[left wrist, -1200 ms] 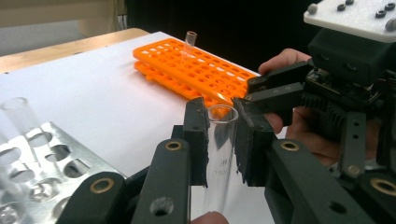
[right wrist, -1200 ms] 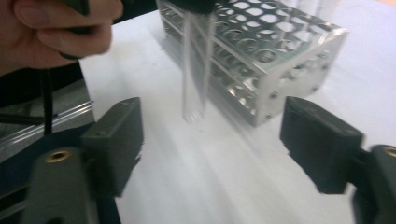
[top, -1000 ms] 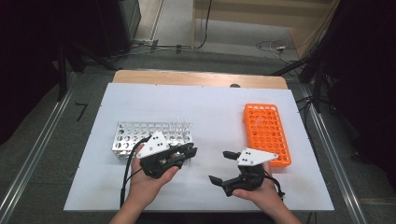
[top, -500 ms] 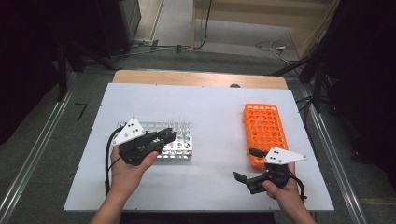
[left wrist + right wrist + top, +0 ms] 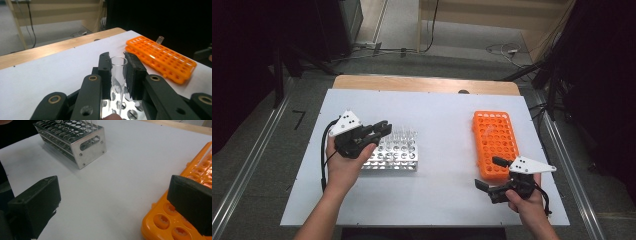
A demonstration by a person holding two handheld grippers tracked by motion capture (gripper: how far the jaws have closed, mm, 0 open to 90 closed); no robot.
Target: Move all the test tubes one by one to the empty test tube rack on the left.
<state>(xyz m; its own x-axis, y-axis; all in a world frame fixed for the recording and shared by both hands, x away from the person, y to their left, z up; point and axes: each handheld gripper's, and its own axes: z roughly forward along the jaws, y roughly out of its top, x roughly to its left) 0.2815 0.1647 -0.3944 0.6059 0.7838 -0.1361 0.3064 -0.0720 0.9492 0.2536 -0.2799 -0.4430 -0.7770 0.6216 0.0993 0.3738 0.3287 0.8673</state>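
My left gripper (image 5: 381,130) hovers over the left end of the steel tube rack (image 5: 399,154), shut on a clear glass test tube (image 5: 118,75). The tube stands upright between the jaws of the left gripper (image 5: 117,57), with the steel tube rack (image 5: 125,110) just below it. My right gripper (image 5: 486,173) is open and empty, low at the near left corner of the orange tube rack (image 5: 495,140). In the right gripper view the right gripper (image 5: 112,200) has its jaws wide apart, one of them over the orange tube rack (image 5: 160,222). One tube (image 5: 159,39) stands in the orange tube rack (image 5: 165,60).
Both racks sit on a white tabletop (image 5: 442,110) with a wooden strip (image 5: 422,84) along its far edge. Metal rails (image 5: 562,150) run along the sides. Several more glass tubes stand in the steel tube rack (image 5: 75,142). Cables lie on the floor beyond.
The hands have spread apart from the front middle. The left one went left and away, up over the steel rack; the right one went right to the orange rack's near corner.
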